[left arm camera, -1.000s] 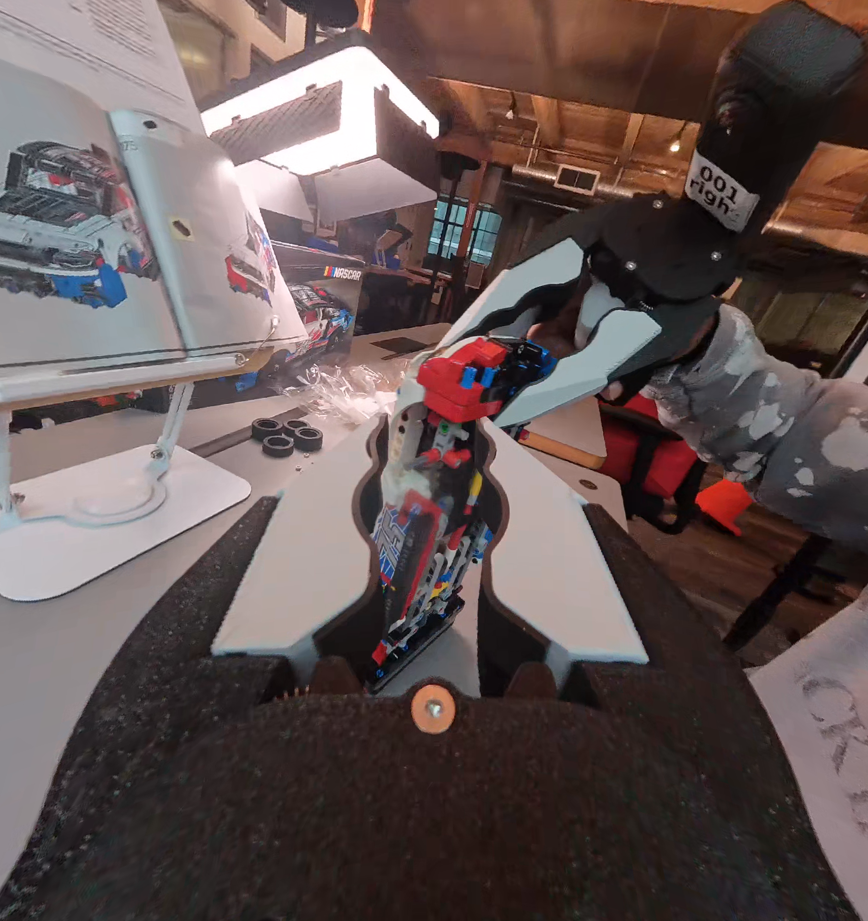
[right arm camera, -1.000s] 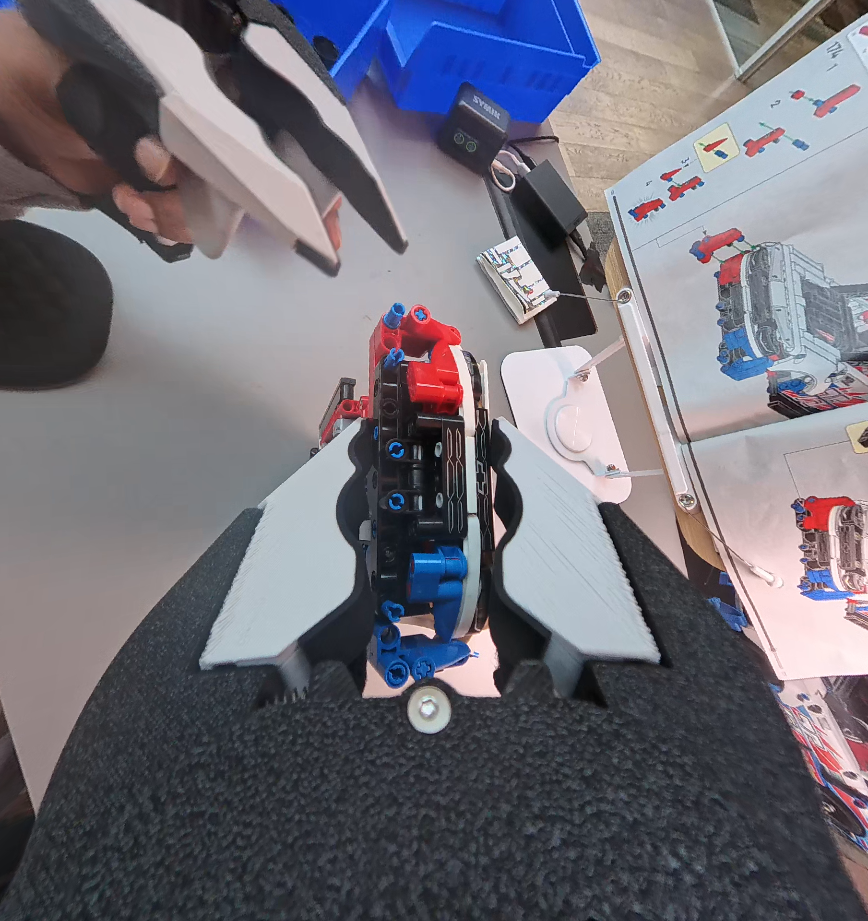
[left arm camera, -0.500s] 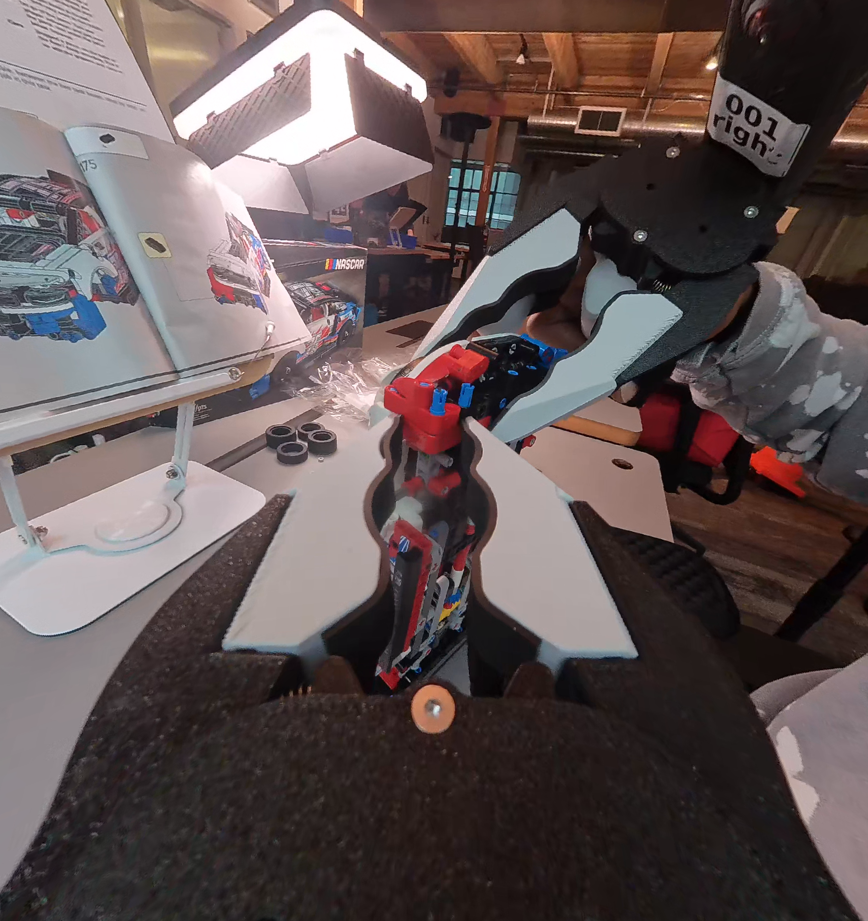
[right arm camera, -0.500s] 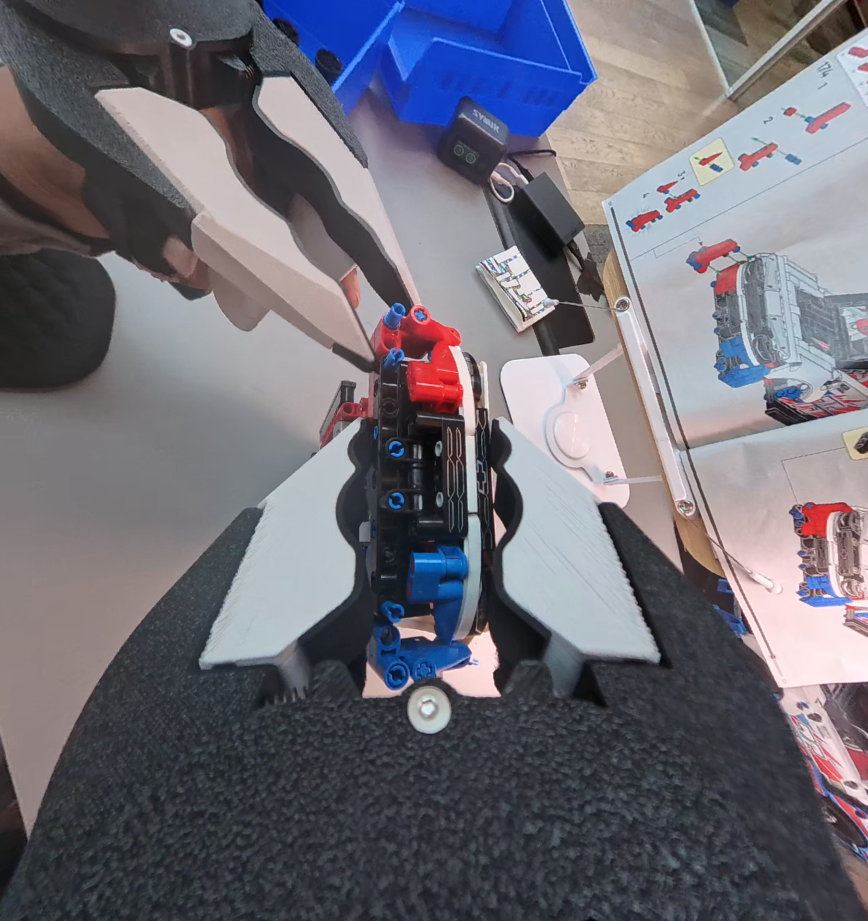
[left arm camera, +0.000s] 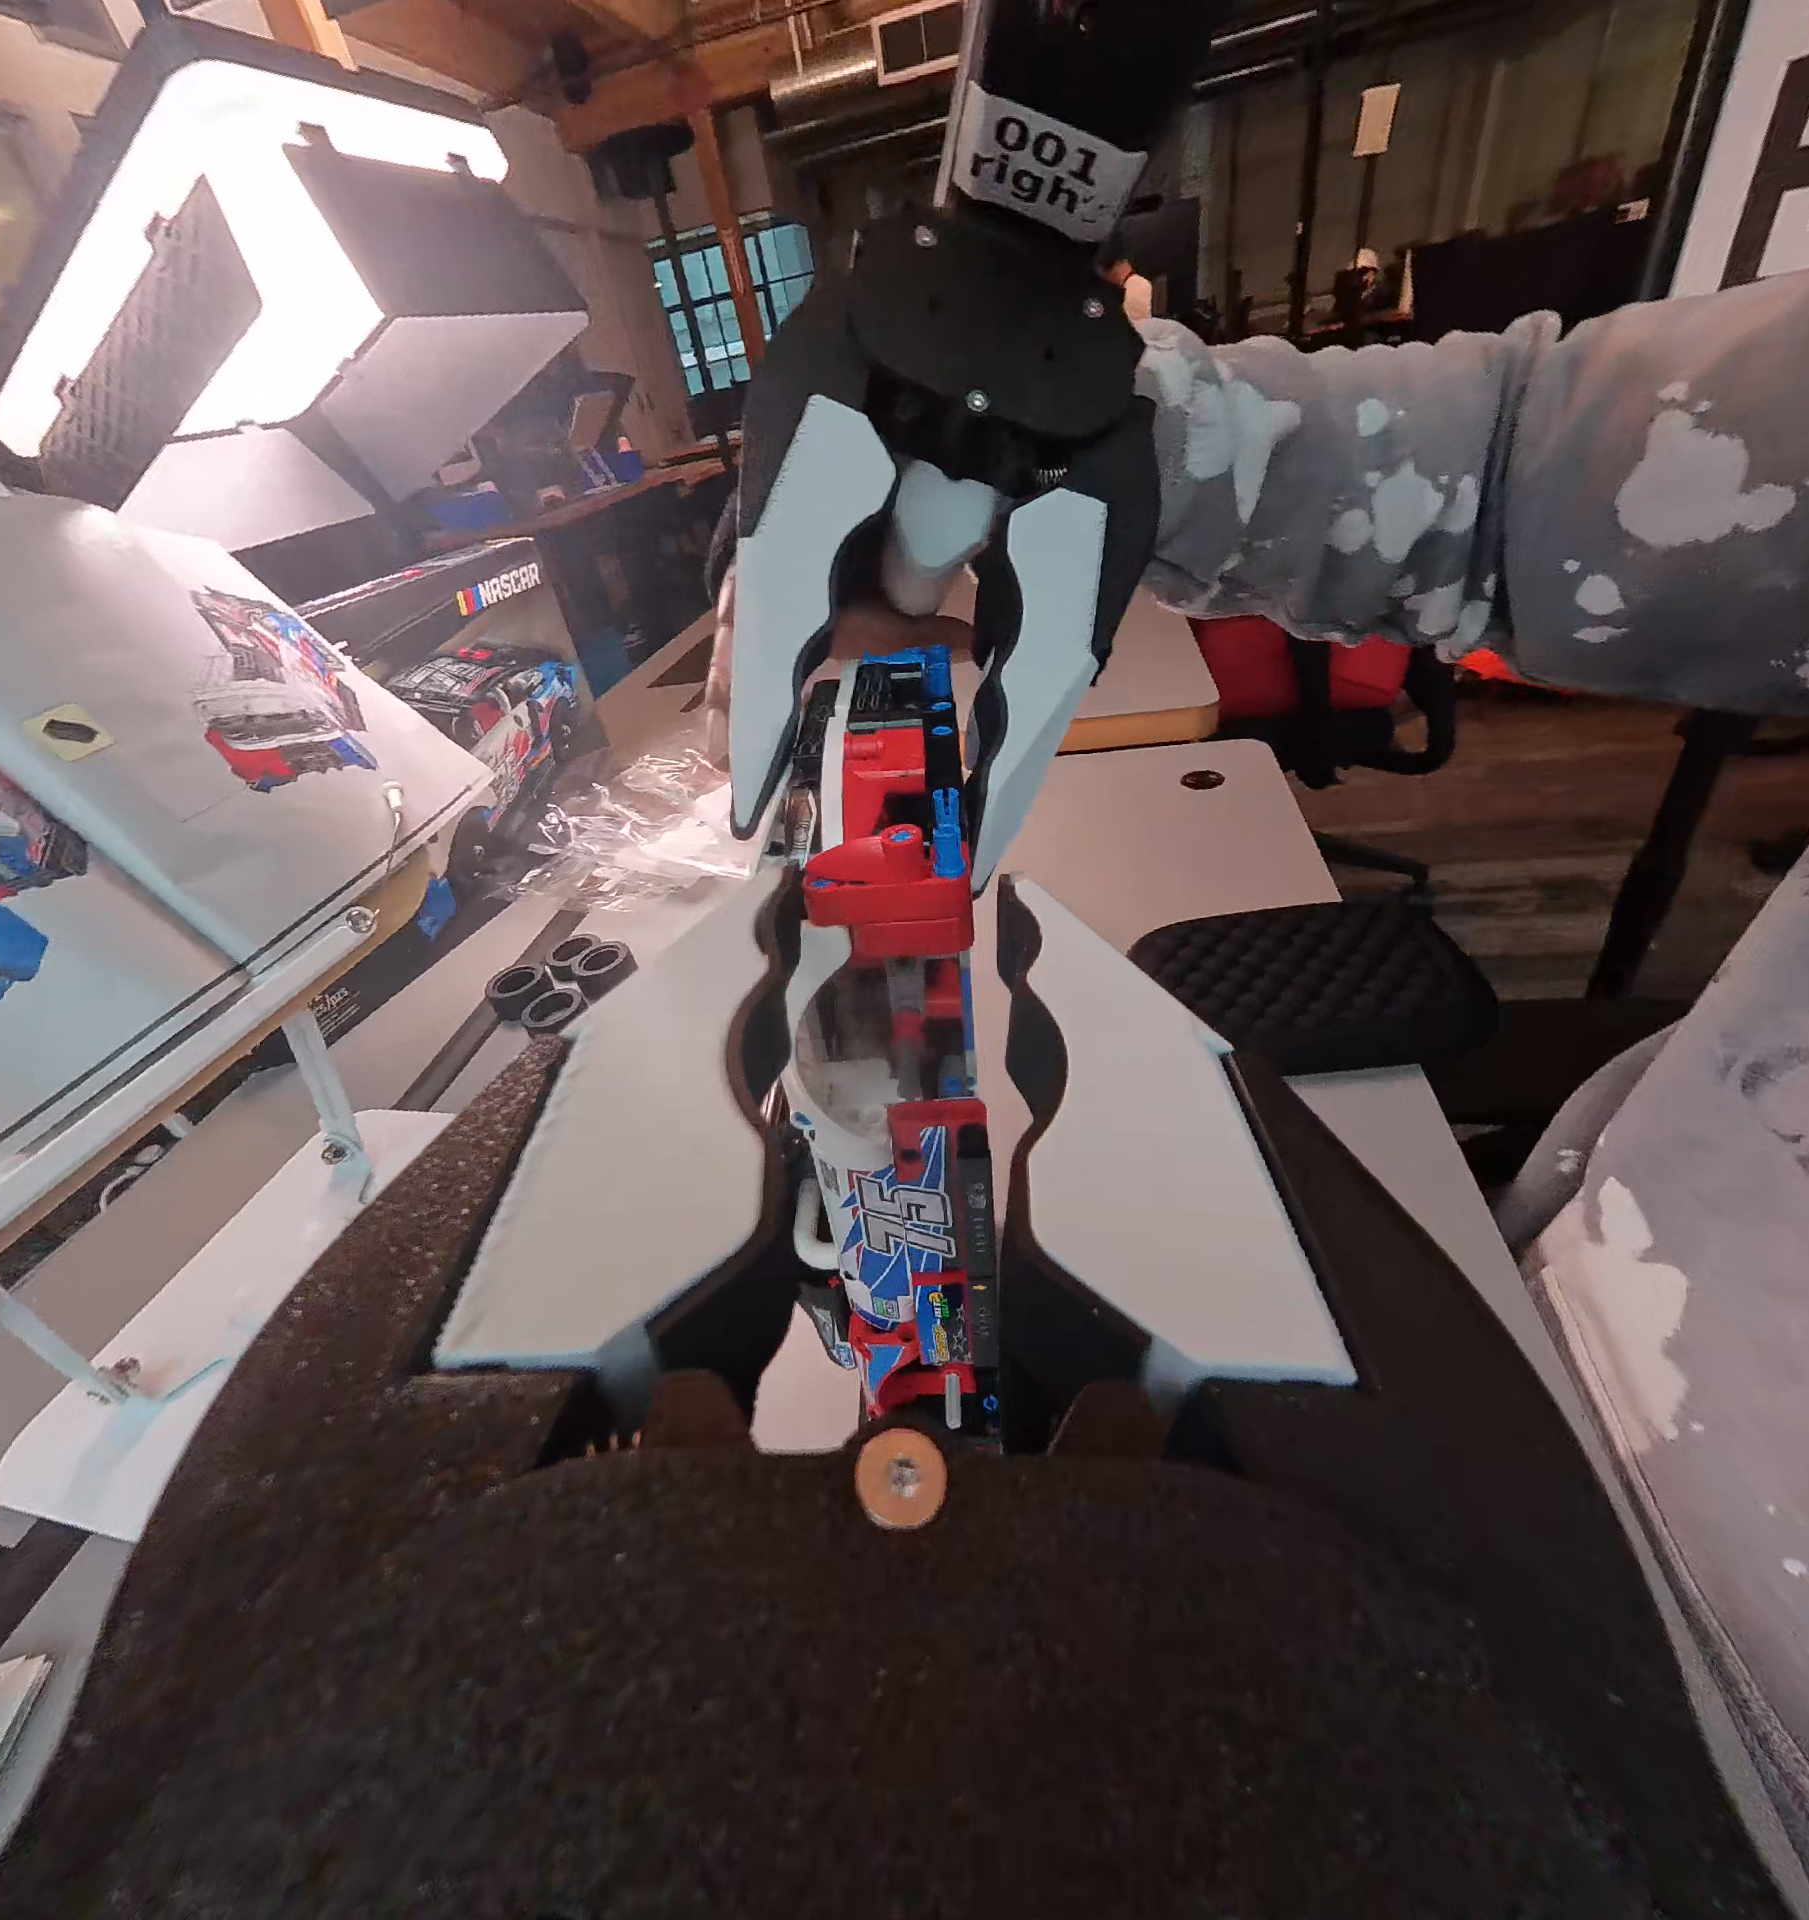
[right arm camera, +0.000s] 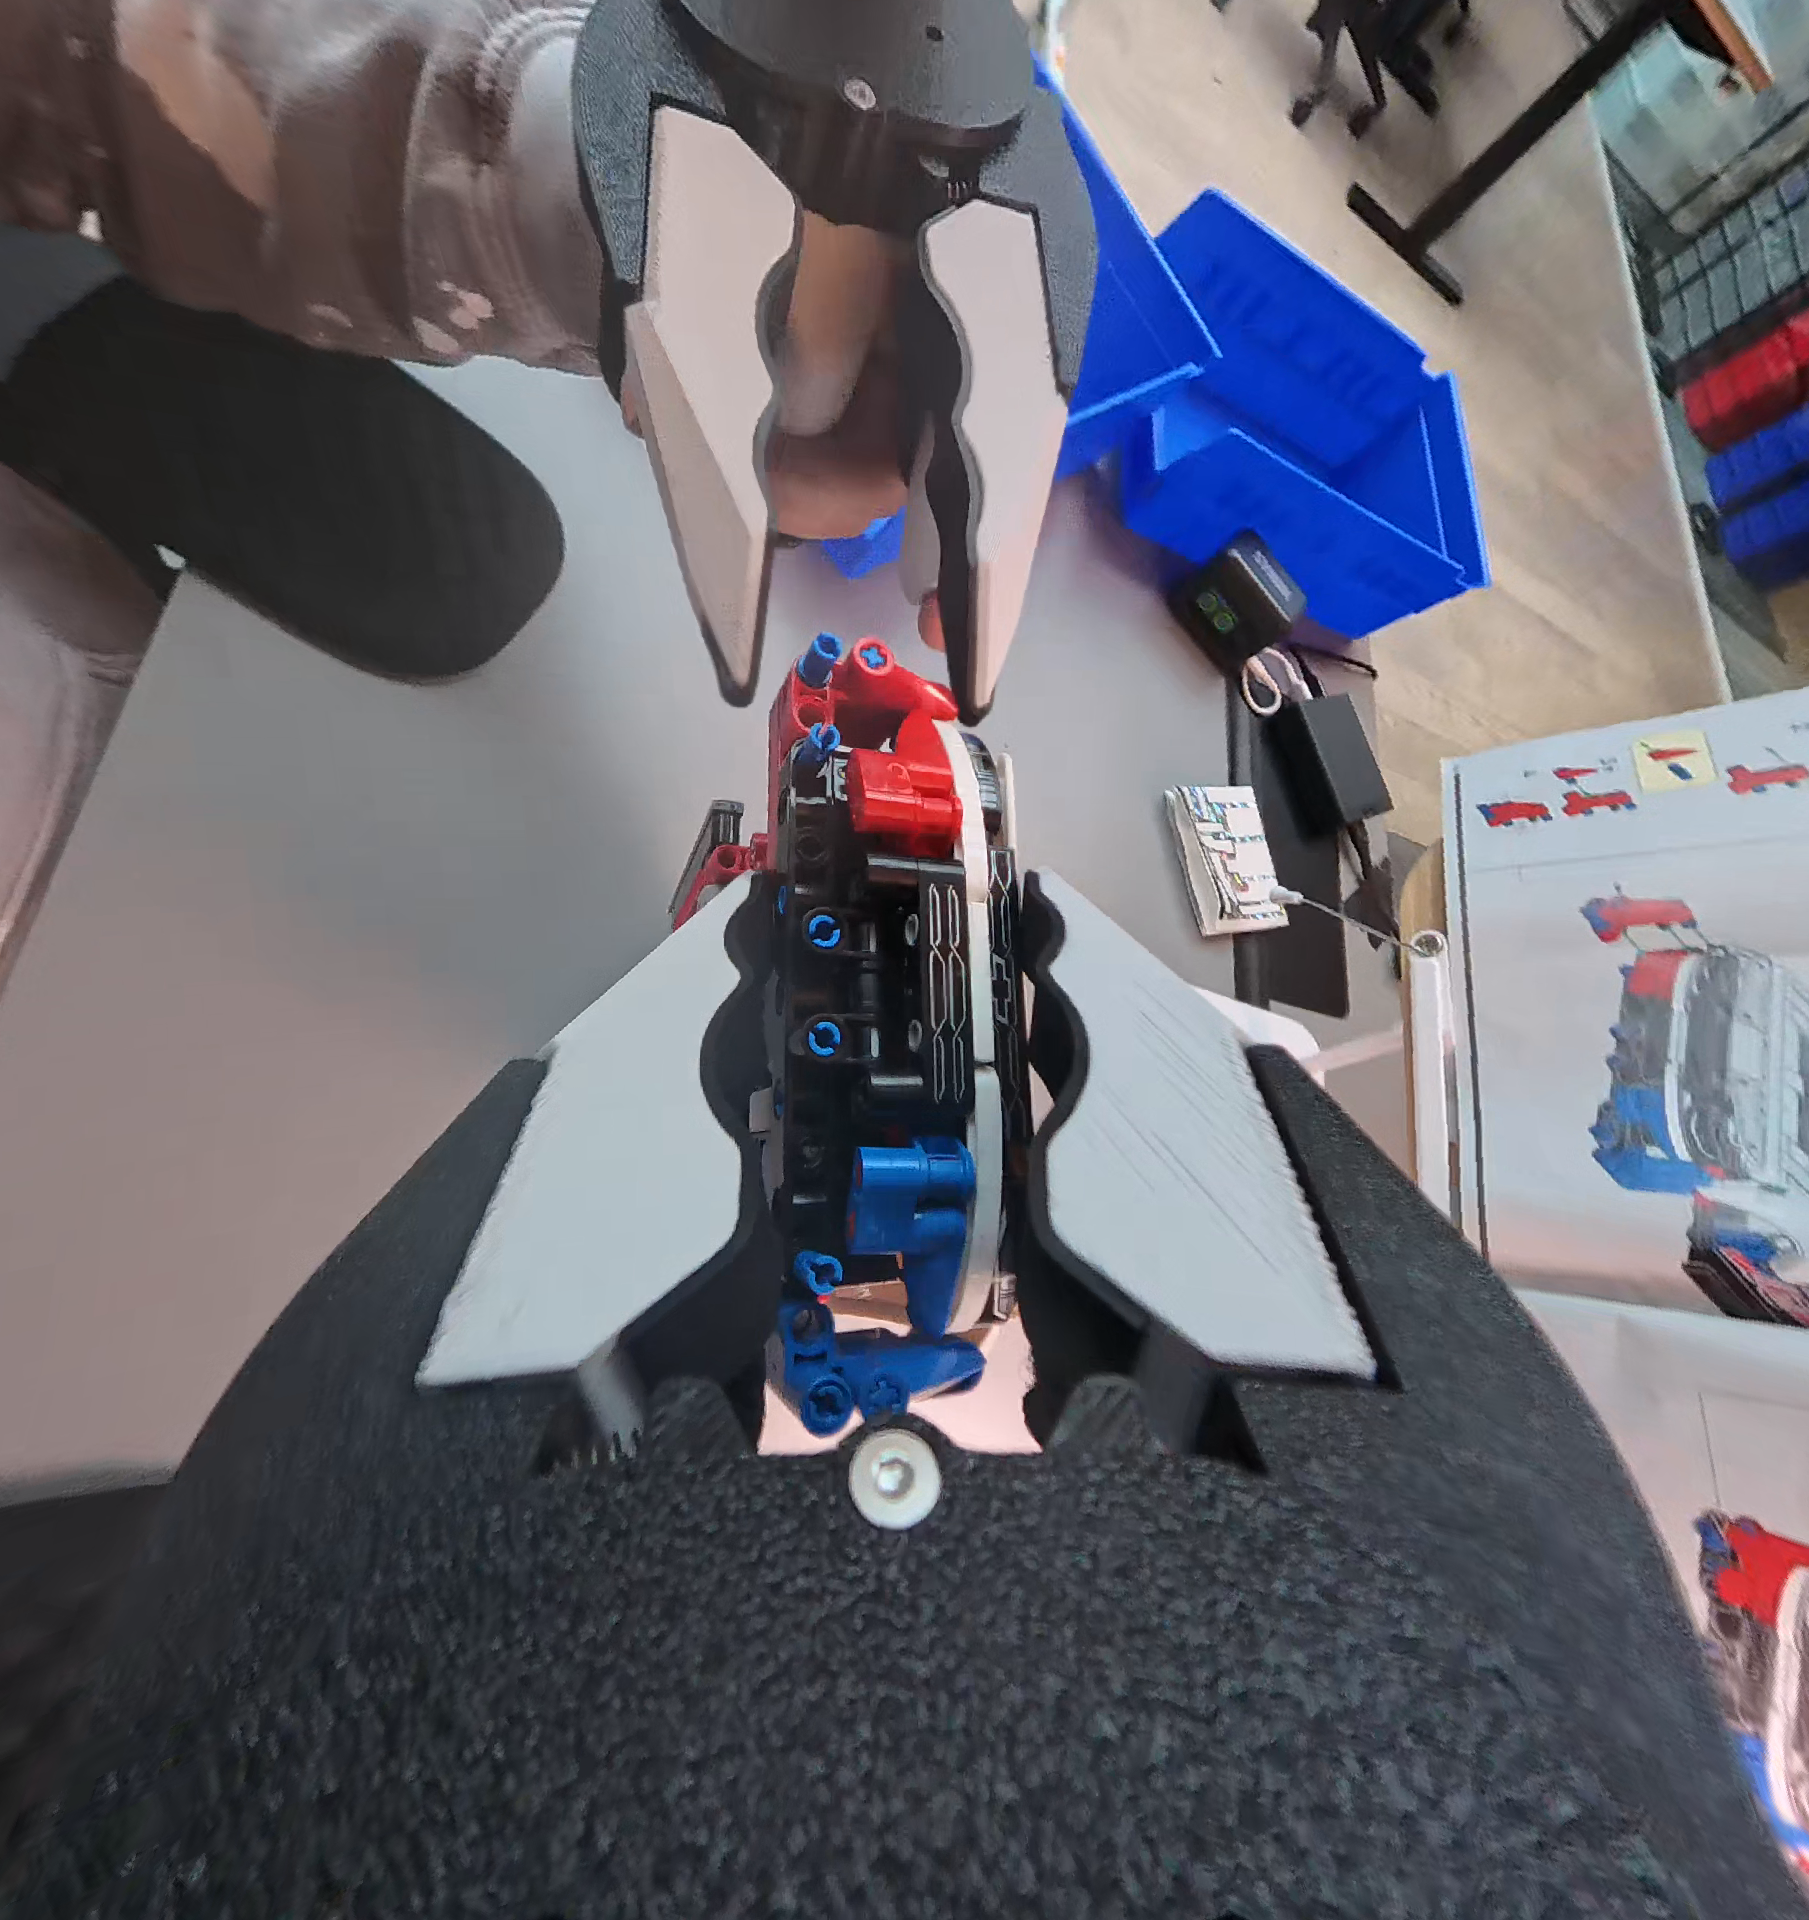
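Note:
A toy brick car model [right arm camera: 879, 997] in red, black, blue and white is held above the grey table [right arm camera: 308, 935]. My right gripper [right arm camera: 895, 883] is shut on its sides, with the red end sticking out past the fingertips. My left gripper [right arm camera: 848, 707] faces it head on, part open, its fingertips on either side of that red end. In the left wrist view the model [left arm camera: 900, 1226] shows through the gap of my left gripper [left arm camera: 889, 883], and the right gripper [left arm camera: 869, 852] comes down from above around the model's far part.
An open instruction booklet on a white stand [left arm camera: 152, 748] is at the left, also in the right wrist view [right arm camera: 1658, 1039]. Black tyres [left arm camera: 557, 982], a clear bag [left arm camera: 630, 821] and a car box [left arm camera: 484, 665] lie behind. Blue bins [right arm camera: 1295, 447] and a black charger [right arm camera: 1243, 603] sit far right. Only a small space, under 4 cm, lies between the two pairs of fingers.
My left gripper has swung in from the upper left to face the right gripper head on, its tips now around the model's red end. The right gripper keeps its hold.

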### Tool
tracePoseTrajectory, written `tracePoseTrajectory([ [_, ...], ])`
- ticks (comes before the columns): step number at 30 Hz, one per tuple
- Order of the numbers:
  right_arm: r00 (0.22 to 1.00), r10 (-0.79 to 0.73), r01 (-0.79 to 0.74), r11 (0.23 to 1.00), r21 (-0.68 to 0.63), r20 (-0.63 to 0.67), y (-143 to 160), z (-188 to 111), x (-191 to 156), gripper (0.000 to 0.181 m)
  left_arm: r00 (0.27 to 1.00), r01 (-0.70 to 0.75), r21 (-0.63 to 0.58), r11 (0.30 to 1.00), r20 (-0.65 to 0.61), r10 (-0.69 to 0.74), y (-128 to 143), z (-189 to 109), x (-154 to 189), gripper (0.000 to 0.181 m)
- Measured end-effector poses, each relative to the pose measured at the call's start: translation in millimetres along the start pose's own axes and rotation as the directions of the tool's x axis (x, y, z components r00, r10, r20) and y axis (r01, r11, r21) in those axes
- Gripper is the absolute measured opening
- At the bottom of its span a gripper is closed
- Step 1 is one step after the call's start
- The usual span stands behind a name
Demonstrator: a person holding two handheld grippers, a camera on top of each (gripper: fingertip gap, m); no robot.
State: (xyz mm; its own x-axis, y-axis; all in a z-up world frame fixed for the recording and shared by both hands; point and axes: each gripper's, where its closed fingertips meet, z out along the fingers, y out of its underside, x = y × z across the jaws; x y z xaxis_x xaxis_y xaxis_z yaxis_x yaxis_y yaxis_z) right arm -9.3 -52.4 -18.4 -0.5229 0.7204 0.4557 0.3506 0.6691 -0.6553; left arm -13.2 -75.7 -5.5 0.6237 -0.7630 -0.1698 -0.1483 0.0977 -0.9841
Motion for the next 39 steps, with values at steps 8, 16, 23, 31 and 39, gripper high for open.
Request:
tracePoseTrajectory([
  [8,0.998,-0.021,0.018,0.999,0.047,0.067,0.8,-1.1,-0.3,0.047,0.999,0.002,-0.003,1.000,0.054,-0.002,-0.3,3.2,-1.8,0.031],
  [16,0.997,-0.013,0.009,0.999,0.053,0.077,0.5,-1.4,-1.5,0.047,0.997,0.016,0.023,1.000,0.076,-0.018,-1.7,3.2,-0.3,0.029],
  [23,0.999,-0.006,0.004,0.999,0.044,0.054,1.2,-0.8,0.1,0.047,0.984,0.104,0.062,0.993,0.138,-0.112,-0.8,2.5,-2.5,0.030],
  [31,0.998,-0.014,0.014,1.000,0.006,0.053,0.3,0.5,-0.9,0.047,0.967,0.170,-0.001,0.985,0.192,-0.166,2.7,4.9,-2.9,0.031],
  [39,0.997,0.041,-0.038,0.998,-0.047,0.072,2.8,2.6,1.5,0.047,0.970,0.161,0.002,0.987,0.183,-0.159,1.3,4.3,-6.9,0.028],
])
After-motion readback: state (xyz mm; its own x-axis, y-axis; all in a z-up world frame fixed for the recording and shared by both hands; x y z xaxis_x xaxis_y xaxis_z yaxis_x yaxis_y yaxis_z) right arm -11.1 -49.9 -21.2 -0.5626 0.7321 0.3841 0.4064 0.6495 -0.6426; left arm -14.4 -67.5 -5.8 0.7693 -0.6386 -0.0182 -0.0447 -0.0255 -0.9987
